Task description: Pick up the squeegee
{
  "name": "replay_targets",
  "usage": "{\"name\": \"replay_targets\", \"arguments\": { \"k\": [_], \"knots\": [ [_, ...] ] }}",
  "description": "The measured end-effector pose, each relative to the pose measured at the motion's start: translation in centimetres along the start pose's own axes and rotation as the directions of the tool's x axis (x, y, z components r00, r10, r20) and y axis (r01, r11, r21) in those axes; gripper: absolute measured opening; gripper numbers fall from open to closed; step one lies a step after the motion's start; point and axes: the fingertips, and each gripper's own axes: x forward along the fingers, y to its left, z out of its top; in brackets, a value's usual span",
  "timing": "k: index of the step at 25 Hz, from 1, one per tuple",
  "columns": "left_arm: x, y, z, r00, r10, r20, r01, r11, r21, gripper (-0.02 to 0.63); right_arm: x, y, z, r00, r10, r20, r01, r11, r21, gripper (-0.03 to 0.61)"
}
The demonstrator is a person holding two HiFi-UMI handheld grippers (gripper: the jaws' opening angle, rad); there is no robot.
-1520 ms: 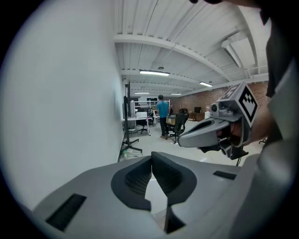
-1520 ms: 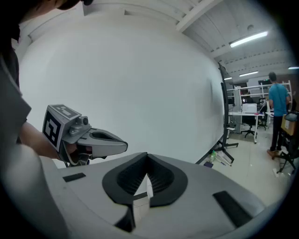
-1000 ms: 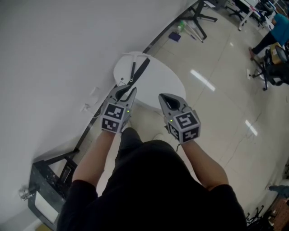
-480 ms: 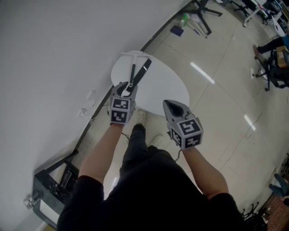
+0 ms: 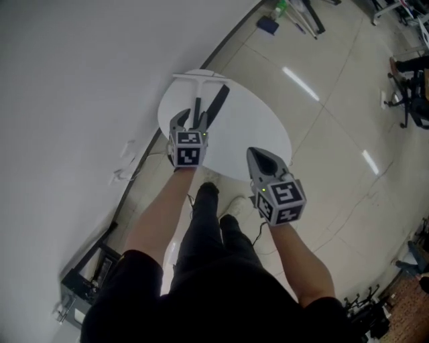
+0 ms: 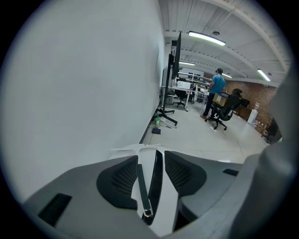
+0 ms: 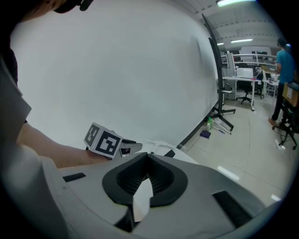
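The squeegee lies on a round white table (image 5: 251, 127), with its white crossbar (image 5: 201, 75) at the far edge and its dark handle (image 5: 198, 107) running toward me. A metal ring (image 6: 147, 213) ends the handle. Beside the handle lies a flat black strip (image 5: 218, 104). My left gripper (image 5: 190, 120) is low over the table, jaws opening, with the handle (image 6: 141, 184) between the pads and untouched. My right gripper (image 5: 257, 154) hovers at the table's near right edge, shut and empty. The right gripper (image 7: 147, 156) view shows the left gripper (image 7: 127, 147) ahead of it.
A white wall with a dark baseboard (image 5: 221, 47) runs along the table's left side. A green bottle and a blue item (image 5: 270, 20) sit on the floor beyond. Office chairs (image 5: 412, 100) and a person in a blue shirt (image 6: 218, 85) are far off. A black cart (image 5: 87, 281) stands behind at left.
Both grippers have moved forward and down toward the table. The left gripper's jaws have opened and now straddle the squeegee handle. The right gripper stays shut.
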Motion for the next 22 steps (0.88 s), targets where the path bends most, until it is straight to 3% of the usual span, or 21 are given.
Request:
{"name": "replay_targets", "arguments": {
  "k": [8,22],
  "knots": [
    [10.5,2.2,-4.3,0.991,0.004,-0.131,-0.009,0.999,-0.038,0.187,7.9,-2.5,-0.7,0.999,-0.005,-0.042,0.008,0.997,0.071,-0.002],
    [16.3,3.5,-8.4,0.971,0.032,-0.237,-0.042,0.998,-0.041,0.186,11.2,-4.4,-1.7,0.997,-0.011,-0.08,0.022,0.989,0.144,-0.002]
  ]
}}
